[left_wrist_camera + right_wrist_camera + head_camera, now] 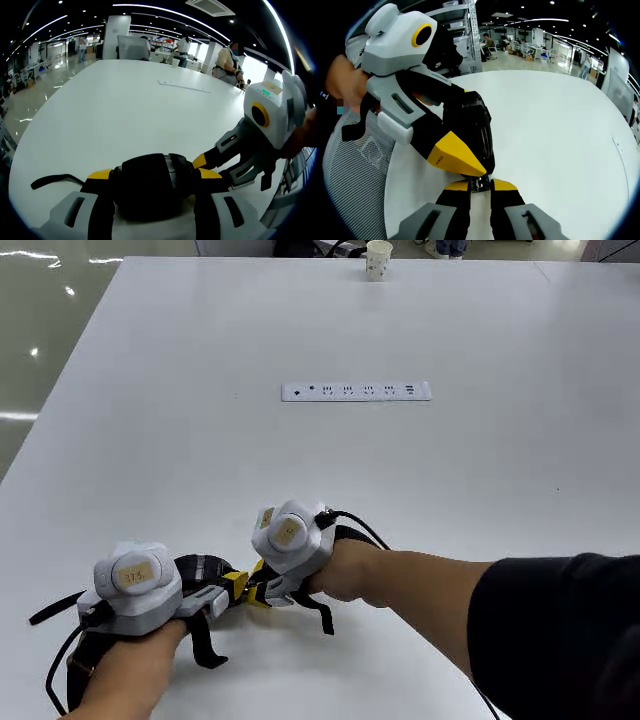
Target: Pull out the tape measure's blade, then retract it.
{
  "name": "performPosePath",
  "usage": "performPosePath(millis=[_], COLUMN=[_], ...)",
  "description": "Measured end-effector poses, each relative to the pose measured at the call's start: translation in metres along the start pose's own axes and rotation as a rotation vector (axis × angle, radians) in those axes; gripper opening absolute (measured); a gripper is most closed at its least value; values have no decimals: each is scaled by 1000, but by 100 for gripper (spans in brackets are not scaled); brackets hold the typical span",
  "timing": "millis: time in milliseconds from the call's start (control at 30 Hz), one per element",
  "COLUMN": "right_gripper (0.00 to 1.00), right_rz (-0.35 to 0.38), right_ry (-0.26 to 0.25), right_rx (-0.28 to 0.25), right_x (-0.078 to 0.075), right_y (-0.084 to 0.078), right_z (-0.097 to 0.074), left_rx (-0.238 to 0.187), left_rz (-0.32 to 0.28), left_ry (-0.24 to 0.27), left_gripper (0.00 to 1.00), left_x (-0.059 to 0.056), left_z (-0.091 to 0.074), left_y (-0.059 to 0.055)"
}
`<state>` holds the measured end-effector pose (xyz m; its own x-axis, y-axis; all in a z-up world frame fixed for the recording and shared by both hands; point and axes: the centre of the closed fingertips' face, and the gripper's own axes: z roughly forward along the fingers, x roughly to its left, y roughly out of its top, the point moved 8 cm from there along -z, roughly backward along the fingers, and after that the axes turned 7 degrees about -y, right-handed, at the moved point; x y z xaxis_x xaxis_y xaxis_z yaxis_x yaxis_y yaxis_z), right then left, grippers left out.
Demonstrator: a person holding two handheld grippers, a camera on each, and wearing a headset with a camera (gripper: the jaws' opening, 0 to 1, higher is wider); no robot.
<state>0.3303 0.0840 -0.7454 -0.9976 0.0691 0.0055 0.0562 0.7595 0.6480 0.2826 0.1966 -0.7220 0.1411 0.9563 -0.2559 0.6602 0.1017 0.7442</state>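
Item: tape measure (pixel 150 192), black case, lower centre of the left gripper view, resting on the white table (pixel 420 470).
My left gripper (pixel 155 175): clenched on the case, one yellow-tipped jaw on each side of it.
My right gripper (pixel 480 187): bottom centre of the right gripper view, jaws nipped together on the metal blade hook (pixel 479 183), which sits close against the case.
In the head view the two grippers meet at lower left.
Also: power strip (pixel 355 391), centre; paper cup (pixel 378 259), top edge.
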Motion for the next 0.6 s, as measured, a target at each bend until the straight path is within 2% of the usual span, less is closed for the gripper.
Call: performPosePath(millis=[600], right_gripper=[12], right_rz=[7], right_ry=[-7], right_rx=[-3], right_x=[1], right_y=[0], right_z=[0], left_rx=[2], left_rz=[14], left_ry=[0], left_gripper=[60], left_x=[1], left_z=[0], left_y=[0])
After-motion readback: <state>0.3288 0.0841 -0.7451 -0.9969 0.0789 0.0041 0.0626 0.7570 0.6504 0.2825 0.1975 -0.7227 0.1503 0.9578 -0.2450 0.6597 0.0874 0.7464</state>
